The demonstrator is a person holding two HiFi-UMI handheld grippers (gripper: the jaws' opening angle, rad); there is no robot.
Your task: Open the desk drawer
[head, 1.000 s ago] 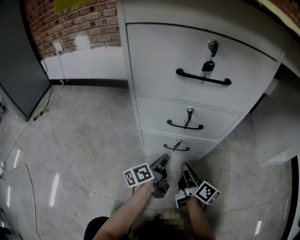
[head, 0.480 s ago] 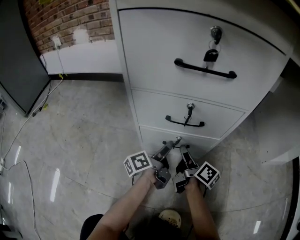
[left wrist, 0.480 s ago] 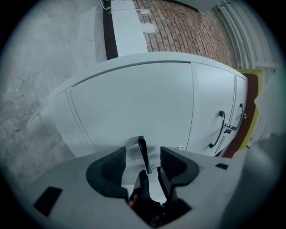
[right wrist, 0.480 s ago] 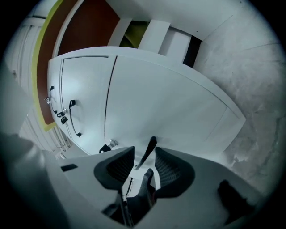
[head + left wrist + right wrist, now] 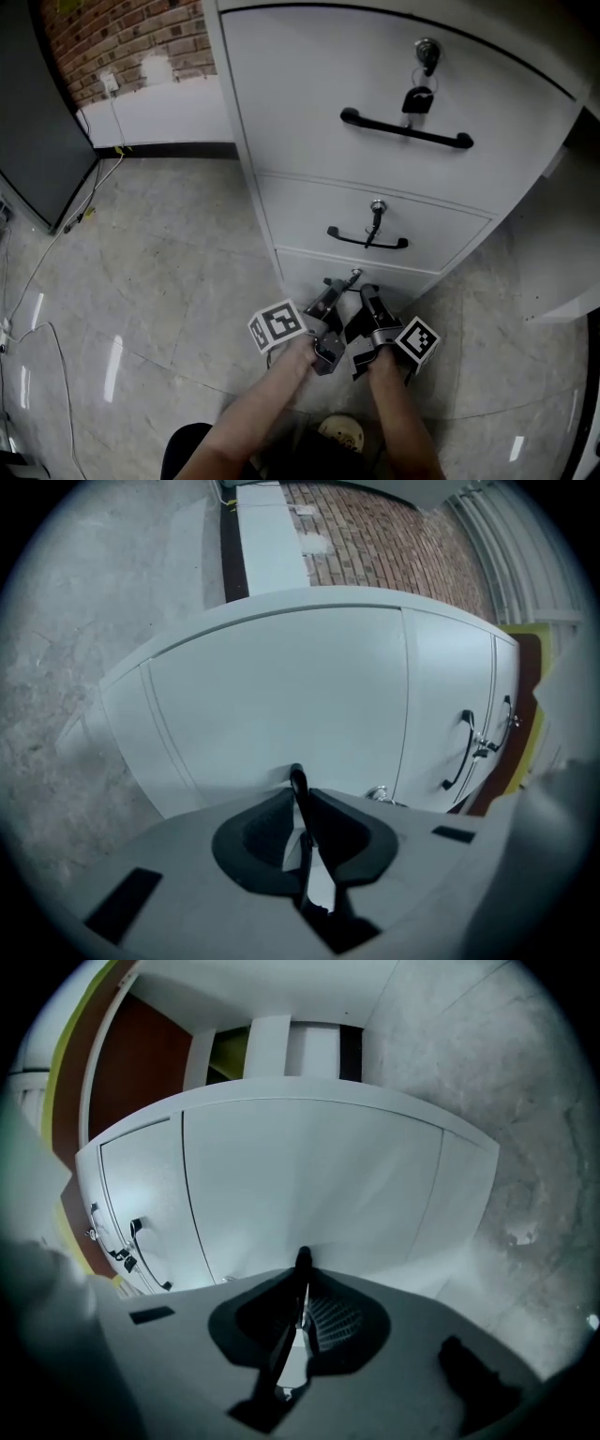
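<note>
The white cabinet [image 5: 281,141] has three drawers. The bottom drawer [image 5: 305,272] carries a thin black handle [image 5: 298,778], also seen edge-on as a dark bar [image 5: 303,1260] in the right gripper view. My left gripper [image 5: 330,287] and right gripper [image 5: 366,292] sit side by side at that handle, just below the small lock [image 5: 354,275]. Both pairs of jaws have just been closing. In the left gripper [image 5: 300,803] view and the right gripper [image 5: 302,1302] view the black pads press on the bar from both sides. The drawer front stands flush with the cabinet.
Above are the middle drawer's handle [image 5: 367,242] and the top drawer's long handle [image 5: 406,128] with a key fob [image 5: 417,97] hanging from its lock. A grey tiled floor [image 5: 159,262] lies to the left, with a cable [image 5: 56,244], a dark panel [image 5: 28,112] and a brick wall [image 5: 122,37].
Both grippers have moved forward from the floor in front of the cabinet up to the bottom drawer's handle and closed on it. The right one rolled on the way.
</note>
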